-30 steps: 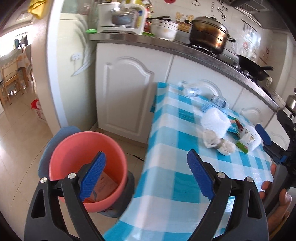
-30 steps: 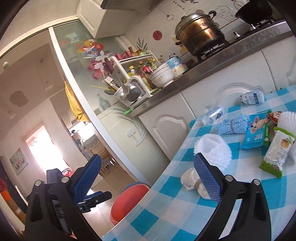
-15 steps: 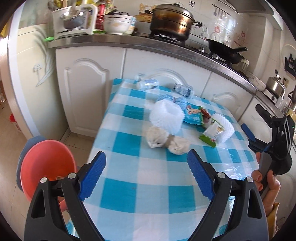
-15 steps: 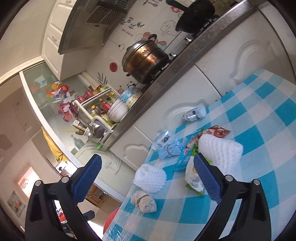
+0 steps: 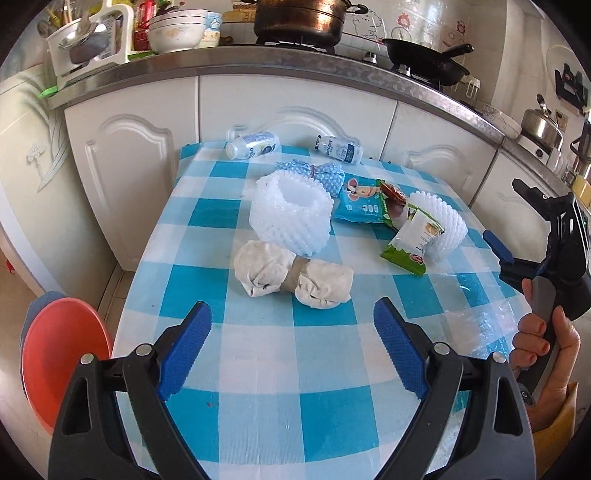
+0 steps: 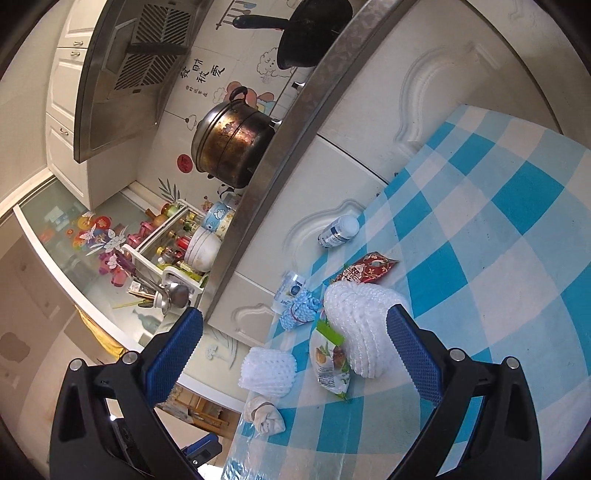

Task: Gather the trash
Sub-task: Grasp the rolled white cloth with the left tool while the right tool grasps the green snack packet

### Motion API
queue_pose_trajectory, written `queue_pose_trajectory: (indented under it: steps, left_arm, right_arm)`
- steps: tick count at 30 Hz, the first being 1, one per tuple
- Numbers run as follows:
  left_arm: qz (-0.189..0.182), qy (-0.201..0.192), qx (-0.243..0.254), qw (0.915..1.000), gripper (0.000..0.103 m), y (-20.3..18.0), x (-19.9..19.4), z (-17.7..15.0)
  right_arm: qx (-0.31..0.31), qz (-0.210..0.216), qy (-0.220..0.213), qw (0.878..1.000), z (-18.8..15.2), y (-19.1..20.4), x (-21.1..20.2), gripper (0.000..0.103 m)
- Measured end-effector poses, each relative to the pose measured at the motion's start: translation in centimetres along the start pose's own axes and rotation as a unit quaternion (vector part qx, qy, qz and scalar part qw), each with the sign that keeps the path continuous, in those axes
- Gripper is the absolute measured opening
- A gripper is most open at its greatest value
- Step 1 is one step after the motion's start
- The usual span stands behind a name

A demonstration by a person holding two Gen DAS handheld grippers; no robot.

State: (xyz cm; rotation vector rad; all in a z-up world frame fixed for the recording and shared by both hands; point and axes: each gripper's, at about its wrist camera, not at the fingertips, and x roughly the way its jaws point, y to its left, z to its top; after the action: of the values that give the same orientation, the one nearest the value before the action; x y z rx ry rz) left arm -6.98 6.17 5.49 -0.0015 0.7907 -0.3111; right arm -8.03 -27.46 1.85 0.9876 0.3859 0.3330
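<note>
Trash lies on a blue-checked table [image 5: 325, 354]: a crumpled white wad [image 5: 291, 275] taped in the middle, two white foam nets [image 5: 290, 210] [image 5: 441, 225], a green snack packet [image 5: 415, 240], a blue wipes pack [image 5: 360, 201], a blue cloth bundle [image 5: 314, 171] and two small bottles [image 5: 251, 144] [image 5: 340, 149]. My left gripper [image 5: 291, 350] is open and empty, just in front of the wad. My right gripper [image 6: 295, 354] is open and empty above the table's right side, tilted, over the second foam net [image 6: 364, 325] and the packet [image 6: 330, 363].
A red bin [image 5: 61, 358] stands on the floor left of the table. White cabinets [image 5: 288, 110] and a counter with a pot [image 5: 303, 18], a pan [image 5: 424, 61] and a dish rack [image 5: 88, 40] run behind the table.
The left gripper swung right, away from the red bin, and now faces the trash on the table. The right gripper tilted and moved over the table's right side. Both stayed open.
</note>
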Motion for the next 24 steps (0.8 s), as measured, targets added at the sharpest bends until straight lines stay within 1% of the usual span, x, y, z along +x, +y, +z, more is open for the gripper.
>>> queue_pose_trajectory:
  steps: [2, 6, 8, 10, 12, 15, 17, 19, 21, 22, 23, 24]
  left_arm:
    - [0.004, 0.003, 0.013, 0.9999, 0.090, 0.0, 1.0, 0.5]
    - [-0.001, 0.013, 0.007, 0.9999, 0.090, 0.5, 2.8, 1.2]
    - [-0.005, 0.016, 0.011, 0.9998, 0.090, 0.6, 3.5, 1.3]
    - [-0.002, 0.016, 0.019, 0.9997, 0.090, 0.6, 4.2, 1.5]
    - [-0.008, 0.018, 0.021, 0.9996, 0.090, 0.6, 4.8, 1.6]
    - [-0.026, 0.023, 0.029, 0.9990, 0.090, 0.3, 5.6, 1.7]
    - [-0.023, 0.020, 0.040, 0.9987, 0.090, 0.1, 5.9, 1.6]
    - [-0.022, 0.021, 0.045, 0.9986, 0.090, 0.0, 6.4, 1.5]
    - [-0.024, 0.021, 0.040, 0.9987, 0.090, 0.1, 6.6, 1.6]
    - [-0.026, 0.020, 0.038, 0.9987, 0.090, 0.2, 6.6, 1.7]
    - [-0.027, 0.019, 0.037, 0.9988, 0.090, 0.2, 6.6, 1.7]
    - [-0.027, 0.023, 0.036, 0.9987, 0.090, 0.2, 6.8, 1.8]
  right_arm:
    - [-0.001, -0.009, 0.012, 1.000, -0.3, 0.0, 0.4, 0.098]
    - [-0.018, -0.046, 0.026, 0.998, -0.4, 0.2, 1.0, 0.098]
    - [-0.017, -0.056, 0.032, 0.998, -0.5, -0.1, 1.4, 0.098]
    - [-0.016, -0.059, 0.037, 0.997, -0.7, -0.3, 1.7, 0.098]
    - [-0.021, -0.061, 0.035, 0.997, -0.8, -0.1, 1.8, 0.098]
    - [-0.041, -0.065, 0.027, 0.997, -1.2, 0.7, 1.6, 0.098]
    - [-0.057, -0.062, 0.021, 0.996, -1.5, 1.7, 1.5, 0.097]
    - [-0.070, -0.062, 0.028, 0.995, -1.9, 2.6, 1.9, 0.096]
    - [-0.072, -0.062, 0.044, 0.995, -2.4, 3.0, 2.6, 0.095]
    - [-0.069, -0.064, 0.054, 0.994, -2.8, 3.1, 3.0, 0.088]
    - [-0.068, -0.067, 0.066, 0.993, -3.1, 3.1, 3.5, 0.071]
    - [-0.068, -0.074, 0.079, 0.992, -3.4, 3.1, 4.0, 0.067]
